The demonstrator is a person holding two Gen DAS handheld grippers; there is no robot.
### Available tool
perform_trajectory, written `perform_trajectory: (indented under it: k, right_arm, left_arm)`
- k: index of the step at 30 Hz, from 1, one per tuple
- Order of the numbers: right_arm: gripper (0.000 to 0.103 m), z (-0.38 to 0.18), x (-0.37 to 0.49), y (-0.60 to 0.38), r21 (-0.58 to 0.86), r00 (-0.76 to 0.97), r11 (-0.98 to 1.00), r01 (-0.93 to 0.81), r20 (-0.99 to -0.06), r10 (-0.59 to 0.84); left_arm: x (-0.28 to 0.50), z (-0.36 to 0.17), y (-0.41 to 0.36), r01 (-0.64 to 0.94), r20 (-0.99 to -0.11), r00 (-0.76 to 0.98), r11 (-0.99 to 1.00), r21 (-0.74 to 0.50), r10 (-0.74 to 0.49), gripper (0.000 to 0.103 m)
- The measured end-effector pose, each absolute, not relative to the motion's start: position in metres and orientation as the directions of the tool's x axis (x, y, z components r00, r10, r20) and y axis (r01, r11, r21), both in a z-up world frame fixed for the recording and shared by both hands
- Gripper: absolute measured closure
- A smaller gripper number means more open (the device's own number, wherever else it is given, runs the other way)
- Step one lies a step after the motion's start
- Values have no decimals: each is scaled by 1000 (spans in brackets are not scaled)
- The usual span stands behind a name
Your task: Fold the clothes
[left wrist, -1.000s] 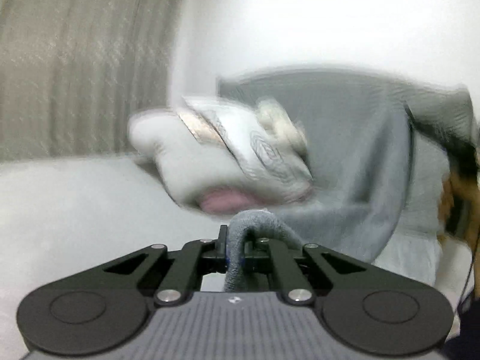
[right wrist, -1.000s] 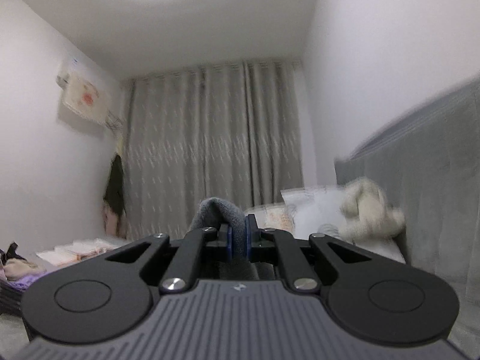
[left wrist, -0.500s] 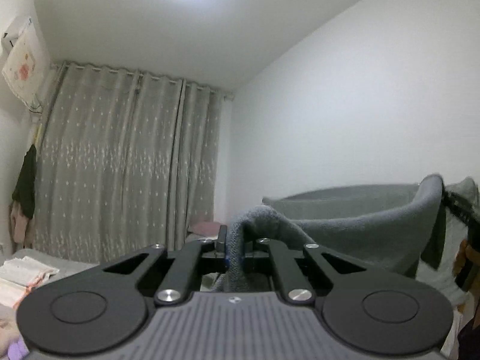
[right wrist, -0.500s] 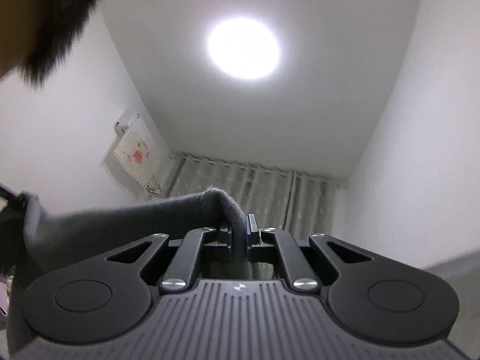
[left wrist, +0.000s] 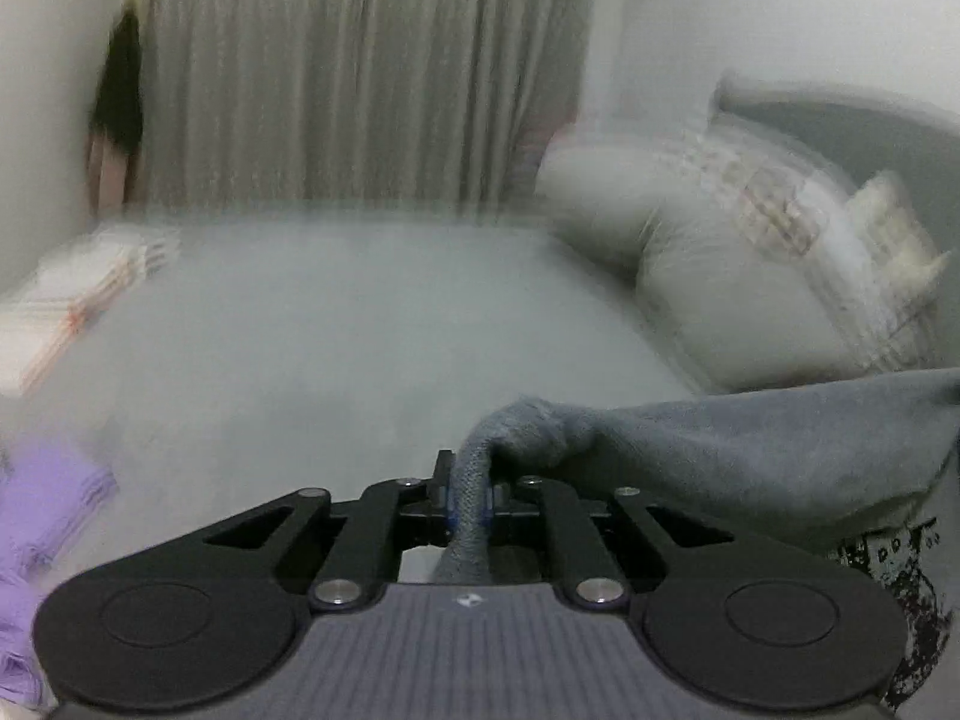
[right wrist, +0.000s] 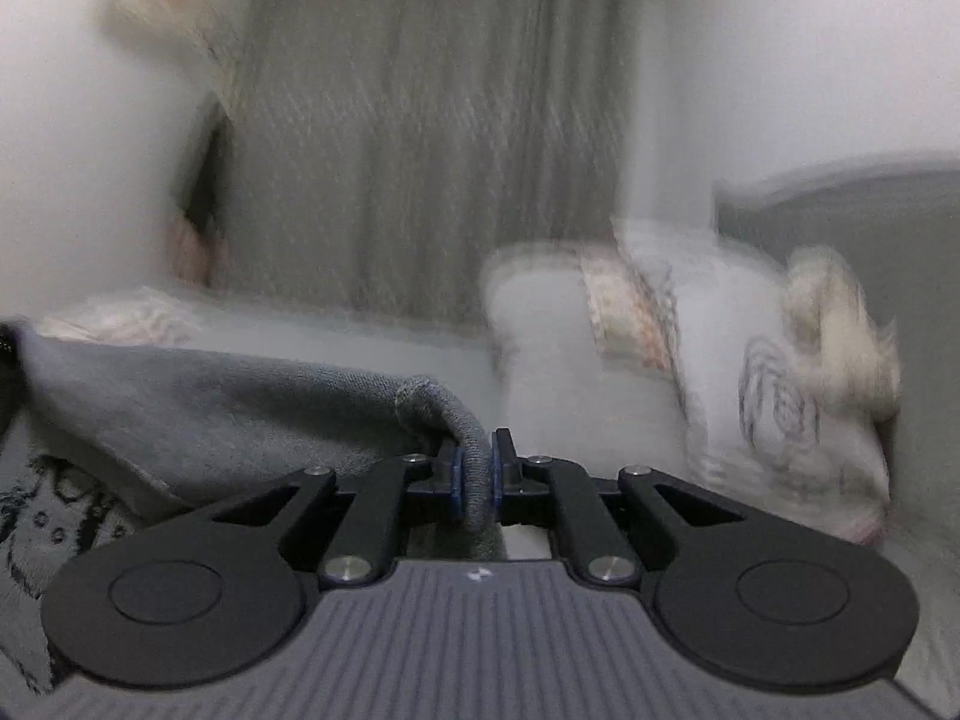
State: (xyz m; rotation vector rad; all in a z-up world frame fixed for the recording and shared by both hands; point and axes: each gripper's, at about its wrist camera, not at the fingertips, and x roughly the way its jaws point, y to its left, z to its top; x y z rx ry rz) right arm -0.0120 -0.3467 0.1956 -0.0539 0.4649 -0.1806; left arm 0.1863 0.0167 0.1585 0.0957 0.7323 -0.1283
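A grey garment (left wrist: 750, 450) with a black print (left wrist: 888, 570) hangs stretched between my two grippers above the bed (left wrist: 360, 330). In the left wrist view its bunched edge sits between the pads of my left gripper (left wrist: 471, 498), whose jaws are opening while the pads still press the cloth. The right wrist view shows the garment (right wrist: 210, 402) trailing off to the left from my right gripper (right wrist: 474, 480). Those jaws are opening too, with a fold of cloth still pinched between the blue pads. Both views are blurred by motion.
White pillows (left wrist: 750, 276) and a plush toy (right wrist: 840, 324) lie against the grey headboard (right wrist: 870, 210) on the right. Folded white clothes (left wrist: 78, 288) sit at the bed's far left, a purple garment (left wrist: 36, 528) at the near left. A curtain (left wrist: 360, 72) hangs behind.
Both grippers have swung down from facing the ceiling and wall to facing the bed, bringing the grey garment down with them. The cloth between the right pads looks wider.
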Motion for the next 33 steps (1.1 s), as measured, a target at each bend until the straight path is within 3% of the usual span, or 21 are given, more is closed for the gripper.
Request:
perform_trajectory:
  k: [1, 3, 4, 5, 6, 8, 10, 12, 17, 21, 24, 29, 31, 32, 33]
  right_arm:
    - [83, 171, 21, -351, -104, 827, 975, 197, -516, -222]
    - [77, 151, 36, -359, -79, 802, 975, 208, -557, -216]
    - [71, 145, 34, -368, -24, 808, 975, 222, -555, -198]
    - [53, 141, 31, -373, -3, 813, 973, 231, -549, -195]
    - [30, 137, 18, -386, 49, 824, 962, 267, -529, -202]
    - [18, 128, 1, -401, 87, 817, 951, 296, -538, -206]
    - [18, 113, -16, -414, 141, 801, 938, 318, -569, -186]
    - [18, 95, -25, -430, 233, 791, 919, 319, -599, -124]
    - [18, 67, -75, -427, 426, 740, 868, 255, -663, 108]
    - [18, 29, -136, -430, 709, 718, 684, 172, -566, 406]
    - [19, 6, -173, -432, 809, 703, 561, 174, -501, 505]
    - [19, 5, -195, -411, 839, 681, 529, 125, -460, 569]
    - [28, 6, -186, -390, 810, 684, 577, 104, -480, 550]
    - [43, 2, -182, -384, 808, 686, 581, 101, -479, 547]
    - [68, -2, -178, -373, 798, 688, 593, 105, -489, 536]
  left_arm:
    - [196, 148, 16, 121, -682, 730, 990, 71, -41, 93]
    - [201, 141, 24, 99, -669, 742, 993, 58, -35, 87]
    - [204, 138, 27, 89, -663, 748, 995, 52, -32, 67]
    - [203, 136, 33, 73, -658, 752, 996, 46, -25, 58]
    - [199, 134, 42, 55, -656, 755, 998, 40, -15, 59]
    - [190, 129, 55, 40, -659, 752, 999, 14, -21, 59]
    - [158, 127, 76, 93, -661, 735, 988, -122, -151, 56]
    - [118, 122, 91, 118, -672, 693, 961, -251, -260, 44]
    - [23, 83, 86, 102, -765, 515, 913, -394, -387, 43]
    - [-7, 67, 88, 72, -763, 449, 871, -487, -464, 41]
    - [-28, 39, 89, 61, -756, 442, 857, -512, -483, 35]
    - [-24, 29, 80, 137, -698, 465, 823, -551, -545, 4]
    - [-31, 30, 75, 154, -686, 485, 825, -543, -542, 4]
    - [-29, 29, 66, 173, -678, 499, 829, -532, -539, 16]
    - [-31, 29, 60, 189, -673, 507, 832, -522, -538, 37]
